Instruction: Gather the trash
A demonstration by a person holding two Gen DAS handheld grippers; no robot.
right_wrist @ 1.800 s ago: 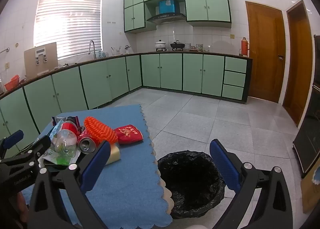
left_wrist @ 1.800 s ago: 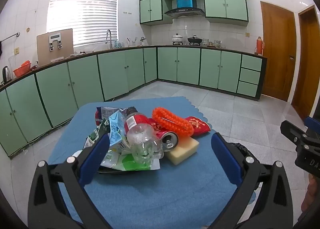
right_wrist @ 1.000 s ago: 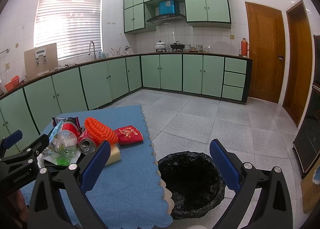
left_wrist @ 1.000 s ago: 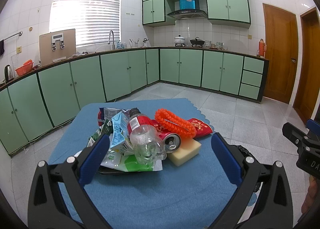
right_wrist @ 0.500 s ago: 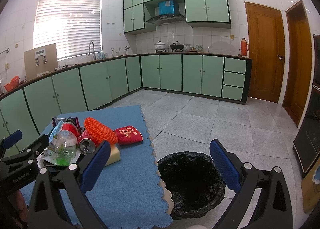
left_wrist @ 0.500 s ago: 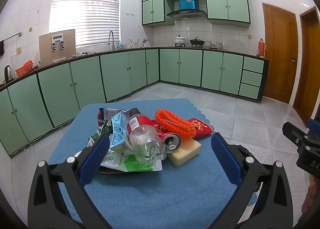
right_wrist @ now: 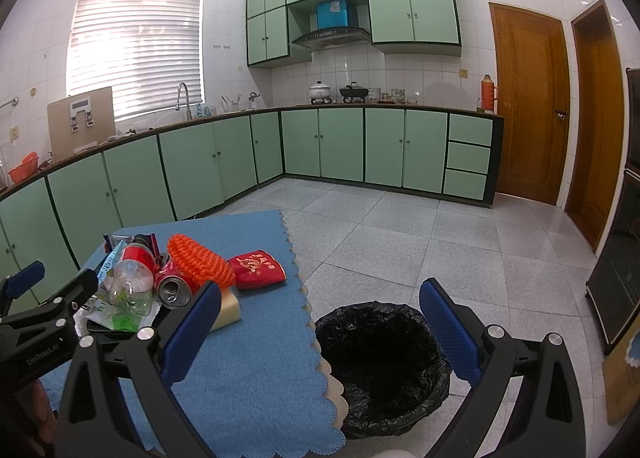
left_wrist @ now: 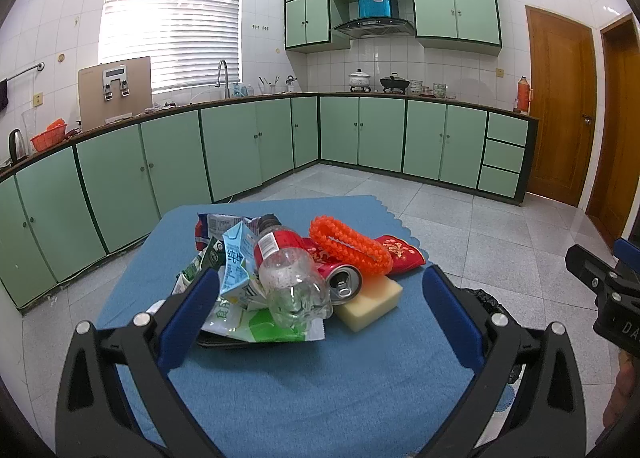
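Both claws gaped wide and empty: the left gripper (left_wrist: 320,306) faced the trash pile (left_wrist: 288,270). The right gripper (right_wrist: 320,318) hung beside the bin (right_wrist: 380,370).

Left tongs (left_wrist: 320,310) spread wide, right tongs (right_wrist: 320,326) likewise, both level

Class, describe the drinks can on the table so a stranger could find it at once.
On the blue tablecloth, find the trash pile. The red drinks can lies on its side between the clear plastic bottle and the yellow sponge. It alone is metal, its silver opened top facing the camera.
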